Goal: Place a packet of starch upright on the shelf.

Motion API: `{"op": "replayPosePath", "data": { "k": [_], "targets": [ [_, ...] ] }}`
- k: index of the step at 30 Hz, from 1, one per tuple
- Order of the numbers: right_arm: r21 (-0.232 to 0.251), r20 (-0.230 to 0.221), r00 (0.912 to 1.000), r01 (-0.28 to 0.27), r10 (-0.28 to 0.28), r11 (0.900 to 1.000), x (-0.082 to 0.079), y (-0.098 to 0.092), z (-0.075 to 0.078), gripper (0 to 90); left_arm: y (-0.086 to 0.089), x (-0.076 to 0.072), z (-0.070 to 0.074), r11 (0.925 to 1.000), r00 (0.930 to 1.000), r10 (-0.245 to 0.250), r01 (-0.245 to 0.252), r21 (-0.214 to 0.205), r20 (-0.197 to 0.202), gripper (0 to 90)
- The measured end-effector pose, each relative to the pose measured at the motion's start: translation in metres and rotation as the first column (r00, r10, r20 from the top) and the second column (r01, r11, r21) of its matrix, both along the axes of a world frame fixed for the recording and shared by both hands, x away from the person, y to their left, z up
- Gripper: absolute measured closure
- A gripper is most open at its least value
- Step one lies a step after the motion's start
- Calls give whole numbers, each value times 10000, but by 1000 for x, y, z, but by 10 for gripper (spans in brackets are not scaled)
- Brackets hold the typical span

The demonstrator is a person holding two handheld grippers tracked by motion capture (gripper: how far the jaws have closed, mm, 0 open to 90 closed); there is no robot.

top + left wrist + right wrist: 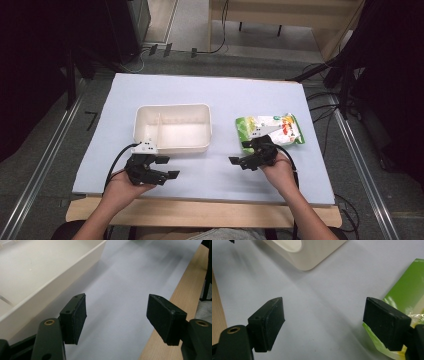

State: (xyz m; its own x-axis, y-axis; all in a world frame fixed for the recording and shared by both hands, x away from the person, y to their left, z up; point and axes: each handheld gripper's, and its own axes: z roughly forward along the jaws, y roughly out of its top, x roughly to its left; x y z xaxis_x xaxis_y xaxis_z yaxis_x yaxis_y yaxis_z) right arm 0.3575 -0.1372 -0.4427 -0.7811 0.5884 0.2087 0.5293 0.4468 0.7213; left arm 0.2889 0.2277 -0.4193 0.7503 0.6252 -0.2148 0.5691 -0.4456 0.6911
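A white container (172, 145) with a divider stands mid-table on the pale blue mat (220, 95). To its right lies a green snack bag (287, 131). My left gripper (167, 167) hovers in front of the container's near left corner. Its jaws stand open and empty (116, 317) over the mat, and the container wall (50, 287) is at their left. My right gripper (240, 152) sits at the bag's near left edge, open with nothing between its jaws (324, 325). Its right pad (384, 325) is over the bag's edge (409, 287), and the container corner (312, 257) is ahead.
The wooden table edge (200, 212) runs along the near side in front of the mat, seen also beside the left jaws (180, 290). Cables (325, 107) and dark stands lie on the floor to the right, and metal rails (45, 160) flank the table.
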Motion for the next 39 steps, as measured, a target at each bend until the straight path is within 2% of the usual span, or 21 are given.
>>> {"op": "replayPosePath", "data": {
  "k": [7, 9, 10, 13, 15, 18, 22, 24, 26, 28, 31, 33, 39],
  "targets": [
    [-169, 64, 9999, 148, -147, 9997, 0, -1, 0, 179, 0, 0, 0, 10000, 10000, 5, -5, -64, -14, 330],
    [-229, 271, 9993, 259, -253, 9994, 0, -3, 1, 197, 0, 0, 0, 10000, 10000, 6, -7, -53, -26, 330],
    [-204, 235, 9993, 298, -293, 9993, 0, -4, 1, 222, 0, 0, 0, 10000, 10000, 4, -4, -33, -16, 330],
    [-120, 197, 9995, 233, -230, 9997, -1, -8, 0, 224, 0, 0, 0, 10000, 10000, 14, -14, -56, 1, 330],
    [5, 165, 9994, 300, -300, 9996, -2, -10, 1, 207, 0, 0, 0, 10000, 10000, 14, -14, -53, 1, 329],
    [289, 44, 9999, 115, -116, 9995, -3, -13, 5, 165, 1, 0, 1, 10000, 10000, 52, -52, -79, -12, 330],
    [172, 240, 9988, 427, -431, 9989, -5, -17, 10, 162, 1, 0, 1, 10000, 10000, 53, -53, -70, -20, 330],
    [111, 151, 9961, 871, -873, 9961, -5, -20, 11, 168, 1, 0, 1, 9999, 10000, 53, -53, -85, -6, 330],
    [172, -46, 9946, 1034, -1033, 9945, -5, -24, 10, 171, 1, 0, 1, 9999, 10000, 60, -60, -109, -6, 329],
    [143, 42, 9928, 1199, -1200, 9927, -6, -26, 10, 171, 2, 0, 1, 9999, 10000, 82, -82, -105, 4, 330],
    [64, 224, 9855, 1680, -1681, 9858, -7, -29, 12, 169, 2, 0, 1, 9998, 10000, 85, -85, -154, -1, 329],
    [108, 163, 9810, 1933, -1935, 9811, -7, -31, 13, 169, 2, 0, 1, 9999, 10000, 73, -73, -99, -7, 329],
    [120, 14, 9876, 1570, -1571, 9875, -7, -38, 13, 158, 1, 0, 1, 9999, 10000, 68, -68, -81, -12, 330]
  ]
}}
